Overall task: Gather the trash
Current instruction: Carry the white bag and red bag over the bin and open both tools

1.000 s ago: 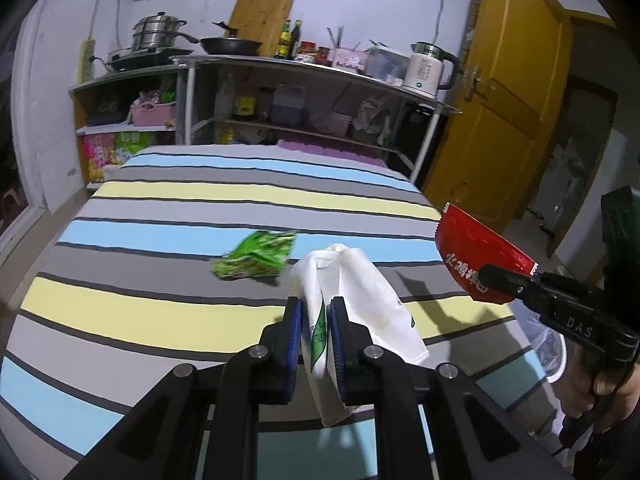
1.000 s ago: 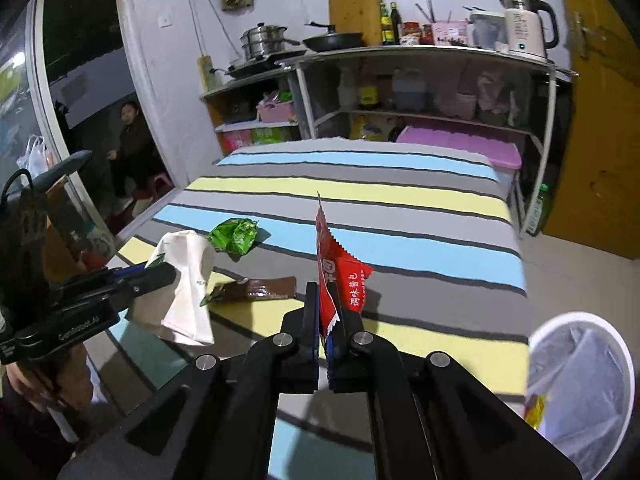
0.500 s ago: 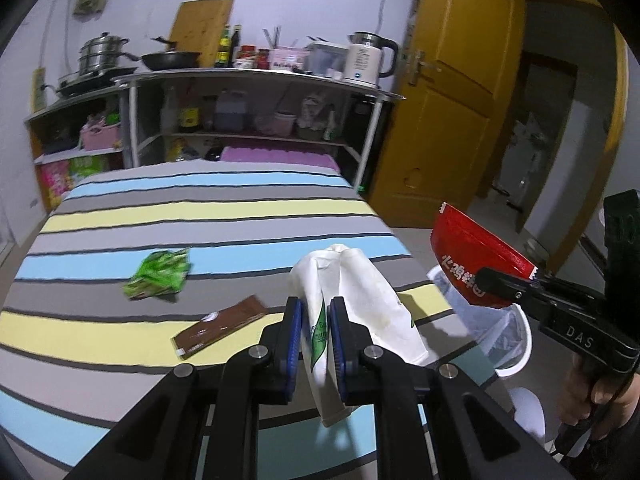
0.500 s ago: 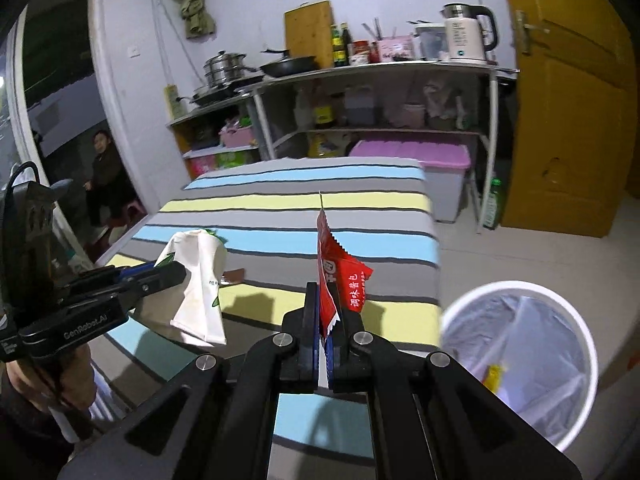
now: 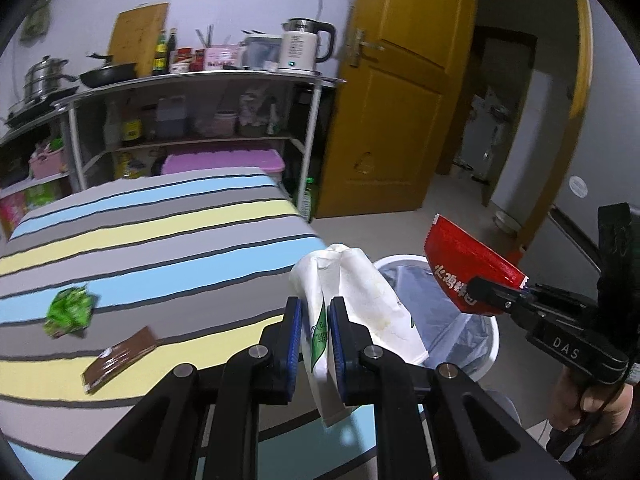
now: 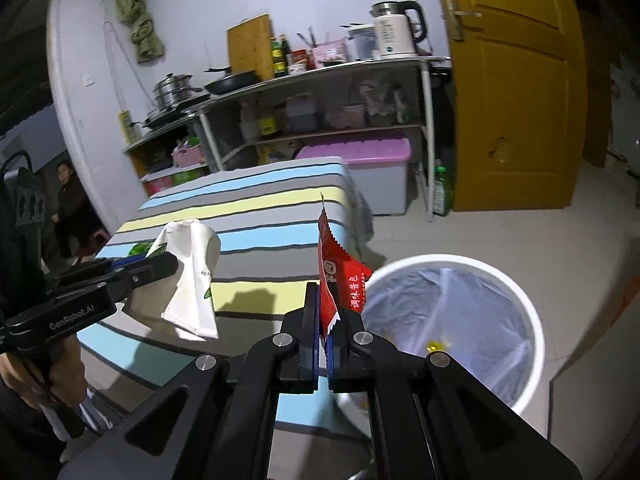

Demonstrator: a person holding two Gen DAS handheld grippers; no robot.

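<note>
My left gripper [image 5: 314,320] is shut on a crumpled white paper bag [image 5: 360,296] and holds it above the edge of the striped bed, beside the bin. My right gripper [image 6: 324,312] is shut on a red sauce packet [image 6: 334,268] and holds it upright just left of the white trash bin [image 6: 532,312]. The bin has a clear liner and stands on the floor; it also shows in the left wrist view [image 5: 490,344]. A green crumpled wrapper [image 5: 68,312] and a brown flat wrapper [image 5: 120,360] lie on the bed. The white bag also shows in the right wrist view [image 6: 192,276].
The striped bed [image 5: 160,240] fills the left. Behind it stand metal shelves [image 5: 192,92] with cookware, bottles and a kettle [image 5: 304,44]. A yellow door [image 5: 396,88] is at the right. A pink-lidded box [image 6: 360,152] and a green bottle [image 6: 442,188] stand by the shelves.
Both grippers have swung to the right with their trash, from over the bed to beside the bin. The bin now shows larger and closer in both views.
</note>
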